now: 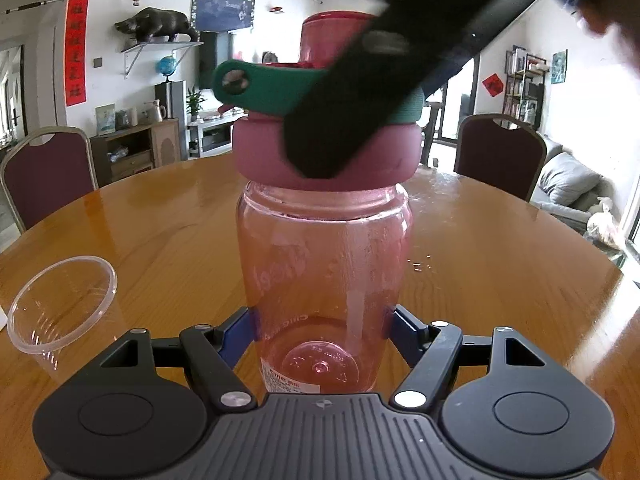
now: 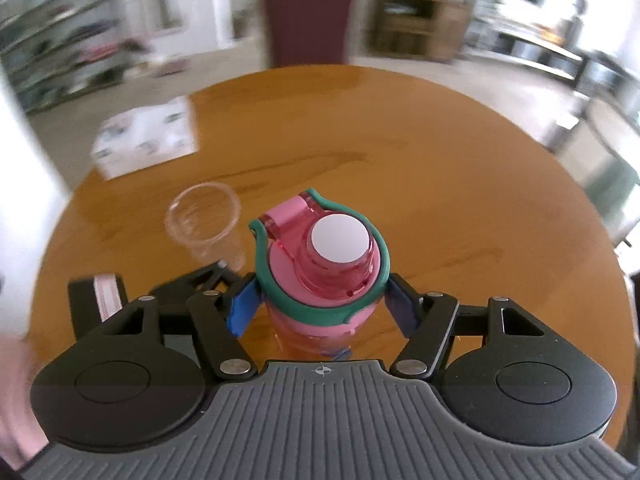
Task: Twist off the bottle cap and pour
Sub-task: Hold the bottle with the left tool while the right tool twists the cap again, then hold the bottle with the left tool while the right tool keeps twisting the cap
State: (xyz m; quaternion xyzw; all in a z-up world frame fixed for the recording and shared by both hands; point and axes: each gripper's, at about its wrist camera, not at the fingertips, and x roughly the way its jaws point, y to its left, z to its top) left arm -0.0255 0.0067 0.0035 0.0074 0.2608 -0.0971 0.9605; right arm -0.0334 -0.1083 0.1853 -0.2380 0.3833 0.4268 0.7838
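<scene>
The pink bottle (image 1: pixel 324 280) stands upright on the round wooden table (image 1: pixel 500 248), and the left gripper (image 1: pixel 322 326) pinches its lower body. The right gripper (image 2: pixel 320 300) is clamped on the cap (image 2: pixel 320 264) (pink, with a green strap), from above. A clear plastic cup (image 2: pixel 204 220) stands just beside the bottle.

Your nearest obstacle is the clear plastic cup (image 2: pixel 204 220), standing just beside the pink bottle (image 2: pixel 320 280) on its left in the right wrist view. Farther back on that side a white box (image 2: pixel 148 140) sits near the round wooden table (image 2: pixel 460 184) edge. Right of the bottle the tabletop lies bare, so you can pass there.
</scene>
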